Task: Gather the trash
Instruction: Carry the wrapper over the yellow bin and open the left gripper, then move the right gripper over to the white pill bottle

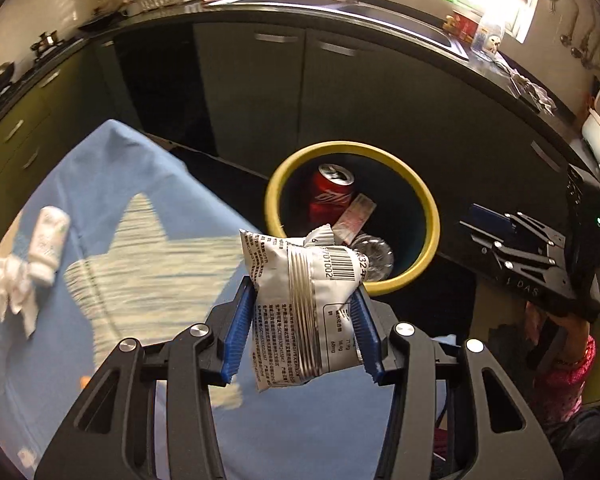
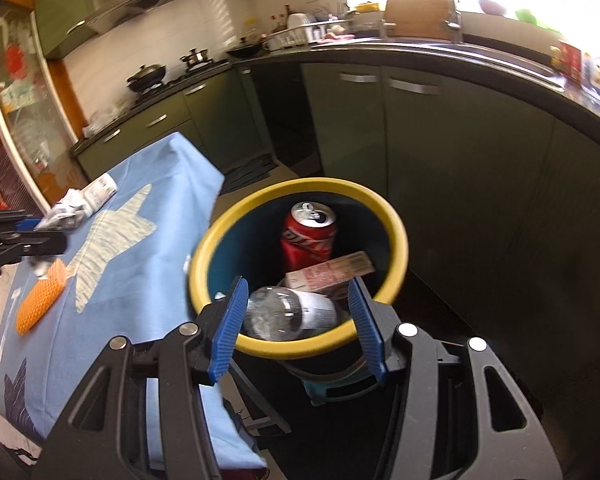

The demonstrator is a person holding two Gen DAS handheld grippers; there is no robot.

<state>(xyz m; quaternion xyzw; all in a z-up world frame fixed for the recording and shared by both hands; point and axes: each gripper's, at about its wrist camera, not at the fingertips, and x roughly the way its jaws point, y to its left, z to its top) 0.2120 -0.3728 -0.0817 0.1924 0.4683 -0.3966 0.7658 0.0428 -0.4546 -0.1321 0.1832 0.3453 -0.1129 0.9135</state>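
Left gripper [image 1: 306,300] clamps silver snack wrapper [image 1: 300,300] above blue tablecloth's [image 1: 112,208] edge nearest bin. Right gripper [image 2: 298,320] gapes empty over yellow-rimmed bin [image 2: 396,236], holding red can [image 2: 310,236], clear bottle [image 2: 292,312].

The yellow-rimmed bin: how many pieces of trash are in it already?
3 that I can see in the yellow-rimmed bin: a red soda can at the back, a pink-printed wrapper in the middle, and a clear plastic bottle nearest. More may lie hidden underneath.

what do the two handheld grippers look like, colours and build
Both the left gripper and the right gripper share one build: black cut-out linkage arms with round silver bolts, and ribbed blue fingers. The person's sleeve is pink patterned.
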